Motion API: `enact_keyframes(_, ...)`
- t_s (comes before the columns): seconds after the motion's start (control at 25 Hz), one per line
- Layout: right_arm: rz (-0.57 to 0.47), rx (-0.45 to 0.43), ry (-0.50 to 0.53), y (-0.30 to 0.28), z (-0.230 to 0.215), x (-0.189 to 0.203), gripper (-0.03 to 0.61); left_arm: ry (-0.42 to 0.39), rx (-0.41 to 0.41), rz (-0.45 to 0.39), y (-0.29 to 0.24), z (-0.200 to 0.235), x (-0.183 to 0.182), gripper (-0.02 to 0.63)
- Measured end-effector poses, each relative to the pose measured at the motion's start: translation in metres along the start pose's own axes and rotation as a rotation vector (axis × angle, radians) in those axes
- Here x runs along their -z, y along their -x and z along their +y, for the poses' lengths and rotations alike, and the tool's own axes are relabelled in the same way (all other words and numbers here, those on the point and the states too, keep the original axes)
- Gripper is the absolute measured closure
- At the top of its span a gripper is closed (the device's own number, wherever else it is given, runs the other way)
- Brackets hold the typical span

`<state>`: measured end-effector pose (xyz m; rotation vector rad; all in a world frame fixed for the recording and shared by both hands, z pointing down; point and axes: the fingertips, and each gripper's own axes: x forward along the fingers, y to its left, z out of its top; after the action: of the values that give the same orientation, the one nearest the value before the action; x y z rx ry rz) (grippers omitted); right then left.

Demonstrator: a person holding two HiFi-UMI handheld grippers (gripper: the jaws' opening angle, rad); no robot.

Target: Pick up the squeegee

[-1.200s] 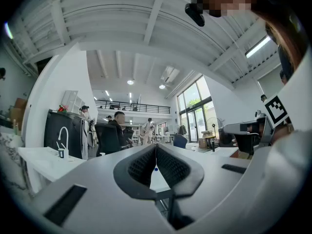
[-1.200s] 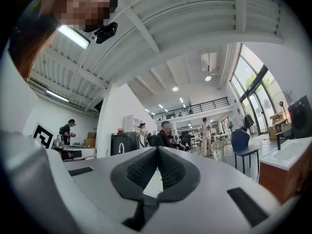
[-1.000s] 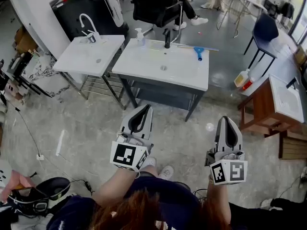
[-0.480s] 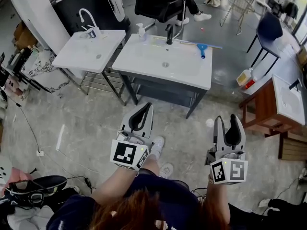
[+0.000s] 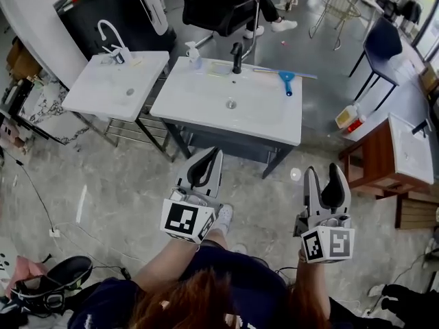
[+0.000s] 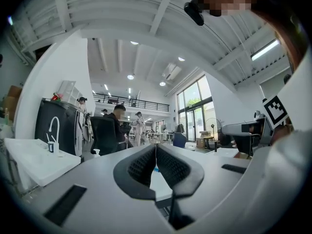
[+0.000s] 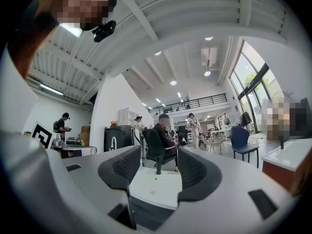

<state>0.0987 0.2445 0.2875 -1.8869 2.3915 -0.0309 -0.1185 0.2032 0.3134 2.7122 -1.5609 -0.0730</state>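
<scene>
The squeegee (image 5: 286, 79), with a blue handle and a long thin blade, lies at the back right of the white sink counter (image 5: 206, 105). Both grippers are held level over the floor in front of the counter, well short of it. My left gripper (image 5: 212, 153) is shut, its pads (image 6: 141, 165) meeting with nothing between them. My right gripper (image 5: 324, 173) is to the right, its jaws opening and empty. In the right gripper view the right gripper (image 7: 158, 164) frames the counter (image 7: 156, 186) and its black faucet (image 7: 158, 168).
A second white basin (image 5: 103, 91) with a white faucet stands left of the counter. A soap bottle (image 5: 191, 52) and black faucet (image 5: 237, 55) stand at the counter's back. A wooden cabinet (image 5: 374, 166) is at the right, bottles (image 5: 346, 117) on the floor, a seated person (image 5: 226, 5) behind.
Both grippers have come closer to the sink counter. The right gripper's jaws went from shut to spread apart. The left stayed shut.
</scene>
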Motion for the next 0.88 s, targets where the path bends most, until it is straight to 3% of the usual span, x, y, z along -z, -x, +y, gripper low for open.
enact_keyframes(0.4, -0.033, 0.062, 0.009, -0.118, 0.002, -0.003, 0.336, -0.005, 0.076, -0.022, -0.097, 0.083, -0.008, 0.592)
enact_keyframes(0.88, -0.013, 0.104, -0.003, -0.202, -0.023, 0.007, 0.336, 0.017, 0.091, -0.003, -0.171, 0.137, 0.004, 0.592)
